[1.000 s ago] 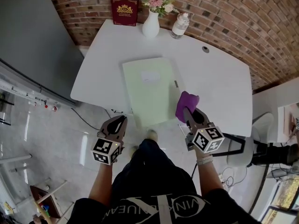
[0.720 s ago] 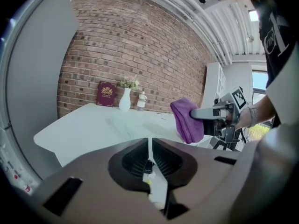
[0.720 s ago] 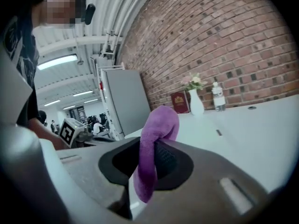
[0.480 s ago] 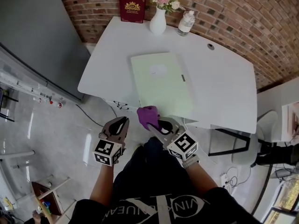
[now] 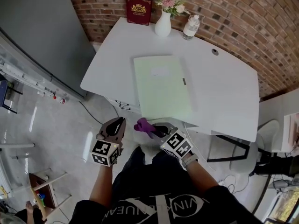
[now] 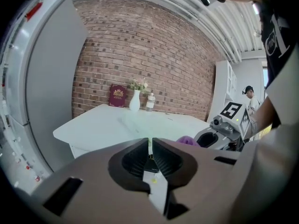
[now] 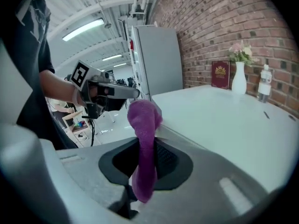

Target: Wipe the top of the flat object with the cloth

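Purple cloth [image 7: 144, 139], soft and limp, is pinched tight between the ribbed black pads of the right claw [image 7: 147, 158]. One rounded end bulges up above the jaws and the rest droops down between them. From the head view, that right claw [image 5: 153, 129] sits off the near edge of the counter [image 5: 224, 92] and out over the pale glossy floor [image 5: 51, 125], with the cloth [image 5: 142, 124] poking out towards the left claw [image 5: 119, 122] just beside it. The left claw [image 6: 150, 149] has its jaws drawn together, nothing between them.

Further out lies the folder [image 5: 161, 85], pale green and rectangular, flat on the smooth white counter. It has a small white label near its far end and is well apart from the cloth.

At the back of the counter stands a dark red book [image 5: 138, 10], upright against the brick wall [image 5: 243, 17]. Next to it are a round white vase [image 5: 163, 26] of pink and white flowers [image 5: 171, 3] and a clear plastic bottle [image 5: 191, 27]. A tall grey panel [image 5: 42, 27] stands to the left.
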The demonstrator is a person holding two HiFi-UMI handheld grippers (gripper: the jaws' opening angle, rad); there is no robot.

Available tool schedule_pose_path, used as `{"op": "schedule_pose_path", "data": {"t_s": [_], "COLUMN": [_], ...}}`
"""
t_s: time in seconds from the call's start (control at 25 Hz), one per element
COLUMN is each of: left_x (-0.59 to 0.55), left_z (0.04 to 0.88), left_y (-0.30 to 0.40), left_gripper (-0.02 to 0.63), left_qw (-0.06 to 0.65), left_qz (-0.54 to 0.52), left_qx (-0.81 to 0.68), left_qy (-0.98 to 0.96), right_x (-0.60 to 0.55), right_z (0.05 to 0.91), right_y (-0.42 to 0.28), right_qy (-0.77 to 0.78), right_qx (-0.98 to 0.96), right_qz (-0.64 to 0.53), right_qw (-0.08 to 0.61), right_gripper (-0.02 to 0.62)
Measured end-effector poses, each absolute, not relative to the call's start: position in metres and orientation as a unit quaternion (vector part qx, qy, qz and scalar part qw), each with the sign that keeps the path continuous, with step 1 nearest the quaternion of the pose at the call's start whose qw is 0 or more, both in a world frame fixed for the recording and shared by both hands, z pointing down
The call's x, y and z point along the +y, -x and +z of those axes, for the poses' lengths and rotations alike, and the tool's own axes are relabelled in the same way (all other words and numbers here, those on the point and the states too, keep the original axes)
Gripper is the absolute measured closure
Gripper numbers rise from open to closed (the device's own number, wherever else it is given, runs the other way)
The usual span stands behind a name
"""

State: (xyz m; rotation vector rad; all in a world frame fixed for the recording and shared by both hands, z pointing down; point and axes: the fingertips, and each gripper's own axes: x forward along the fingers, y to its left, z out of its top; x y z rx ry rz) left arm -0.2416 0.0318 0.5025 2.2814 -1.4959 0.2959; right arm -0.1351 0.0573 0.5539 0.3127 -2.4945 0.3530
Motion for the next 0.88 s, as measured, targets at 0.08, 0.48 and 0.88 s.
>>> {"op": "schedule_pose_path", "data": {"t_s": [0.08, 0.48, 0.88], "left_x": [0.029, 0.013, -0.012], "left_z": [0.5, 0.503, 0.516], "left_y": [0.231, 0.169, 0.159], "left_gripper": [0.578, 0.577, 0.577], "left_qw": [0.2, 0.21, 0.214], "left_qz": [0.1, 0.108, 0.148], "left_qx": [-0.537, -0.536, -0.571], "left_qy": [-0.814, -0.811, -0.778], "right_x": [0.05, 0.011, -0.014], "right_z": [0.554, 0.552, 0.557], "right_y": [0.123, 0.045, -0.025], "right_qy": [-0.13, -0.174, -0.203], "right_qx": [-0.932, -0.909, -0.893], "right_qz": [0.152, 0.194, 0.218], "right_qw": [0.303, 0.324, 0.336], "right_gripper": [0.534, 0.534, 0.534]}}
